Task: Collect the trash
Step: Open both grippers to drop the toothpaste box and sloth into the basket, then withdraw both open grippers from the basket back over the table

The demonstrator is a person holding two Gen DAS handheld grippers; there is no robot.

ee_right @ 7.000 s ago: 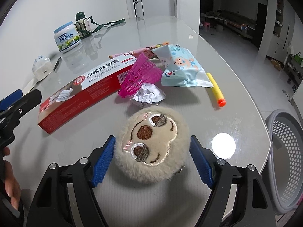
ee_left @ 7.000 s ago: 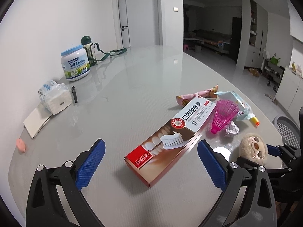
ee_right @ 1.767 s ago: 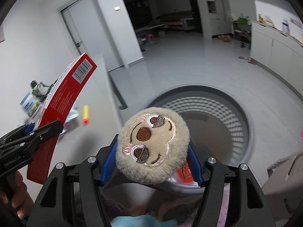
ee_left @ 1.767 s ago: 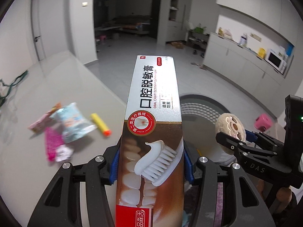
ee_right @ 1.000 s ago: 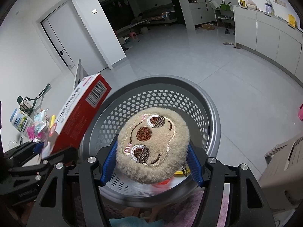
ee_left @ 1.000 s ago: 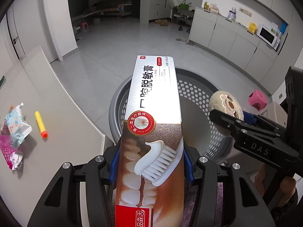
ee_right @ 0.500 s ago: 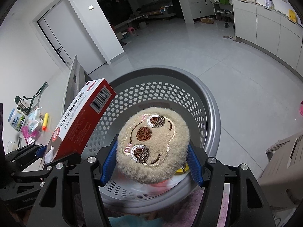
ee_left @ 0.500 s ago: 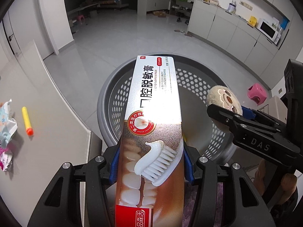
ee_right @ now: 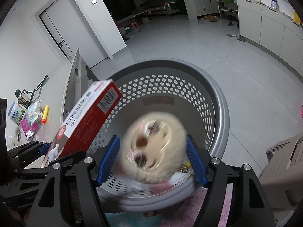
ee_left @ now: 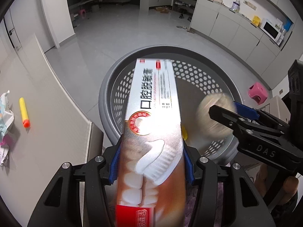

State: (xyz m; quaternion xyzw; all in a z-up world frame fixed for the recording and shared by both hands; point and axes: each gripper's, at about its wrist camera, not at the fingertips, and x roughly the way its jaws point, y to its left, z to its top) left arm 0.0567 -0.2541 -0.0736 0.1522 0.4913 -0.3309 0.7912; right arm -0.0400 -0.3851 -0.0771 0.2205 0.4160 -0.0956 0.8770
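My left gripper (ee_left: 151, 162) has its blue pads slightly apart beside a long toothpaste box (ee_left: 151, 117), which looks blurred and tips over the grey perforated basket (ee_left: 113, 87). My right gripper (ee_right: 150, 158) is open, with gaps at both pads around a blurred beige plush sloth face (ee_right: 153, 147) that drops toward the basket (ee_right: 217, 102). The box (ee_right: 89, 121) and the left gripper (ee_right: 37, 151) also show in the right wrist view. The plush (ee_left: 214, 115) and the right gripper (ee_left: 236, 113) show in the left wrist view.
The table edge (ee_left: 56, 98) lies left of the basket, with a yellow foam dart (ee_left: 24, 111) and wrappers (ee_left: 5, 113) on it. A pink stool (ee_left: 258, 92) and white cabinets (ee_left: 236, 28) stand beyond. A beige box (ee_right: 284, 162) sits at right.
Both grippers have opened over the basket. The plush and the toothpaste box have gone blurred and slipped forward and down from the pads.
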